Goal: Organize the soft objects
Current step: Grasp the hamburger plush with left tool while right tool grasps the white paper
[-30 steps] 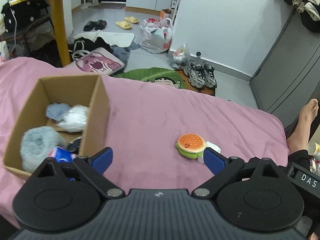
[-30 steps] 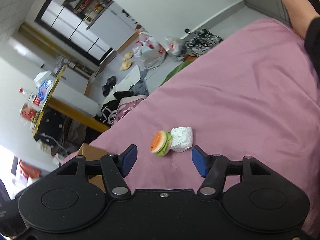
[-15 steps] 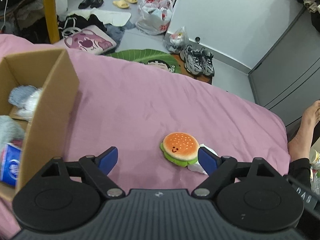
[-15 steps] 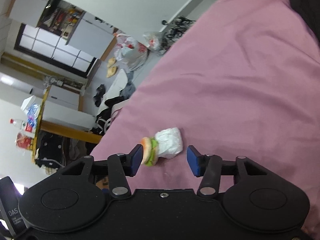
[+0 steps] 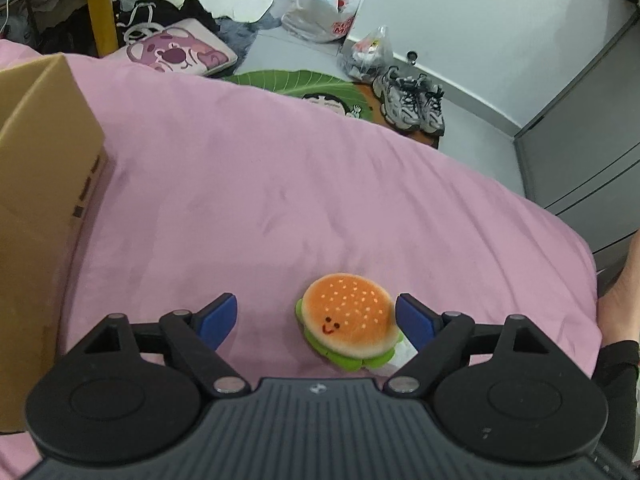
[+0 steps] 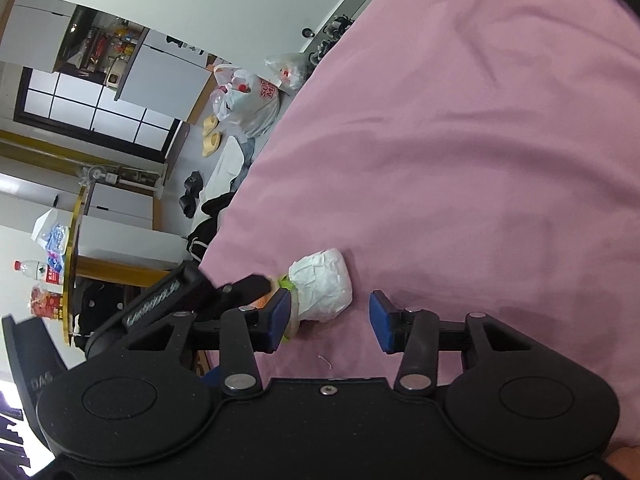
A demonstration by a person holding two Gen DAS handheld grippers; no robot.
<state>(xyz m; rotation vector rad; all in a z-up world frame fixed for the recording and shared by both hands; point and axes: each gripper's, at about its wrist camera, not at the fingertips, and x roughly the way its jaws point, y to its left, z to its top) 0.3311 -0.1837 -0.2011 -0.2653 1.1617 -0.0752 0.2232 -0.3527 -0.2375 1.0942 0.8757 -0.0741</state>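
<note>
A plush hamburger (image 5: 349,327) with an orange bun and a smiley face lies on the pink bedsheet (image 5: 280,184). My left gripper (image 5: 316,318) is open around it, the toy close to the right blue finger (image 5: 414,320). A crumpled white soft bundle (image 6: 323,286) lies right beside the burger; only a sliver of it (image 5: 402,354) shows in the left wrist view. My right gripper (image 6: 330,322) is open, the bundle between its fingers near the left one. The burger (image 6: 280,298) is mostly hidden there behind that finger and the left gripper's body.
A cardboard box (image 5: 38,184) stands on the bed at the left. Beyond the bed edge the floor holds a green leaf mat (image 5: 296,84), grey sneakers (image 5: 412,100), plastic bags (image 5: 324,12) and a pink cushion (image 5: 180,54). A person's bare foot (image 5: 622,300) is at the right.
My left gripper moved right, away from the box, and closed in on the burger until it sat between the fingers. My right gripper advanced on the white bundle and tilted further.
</note>
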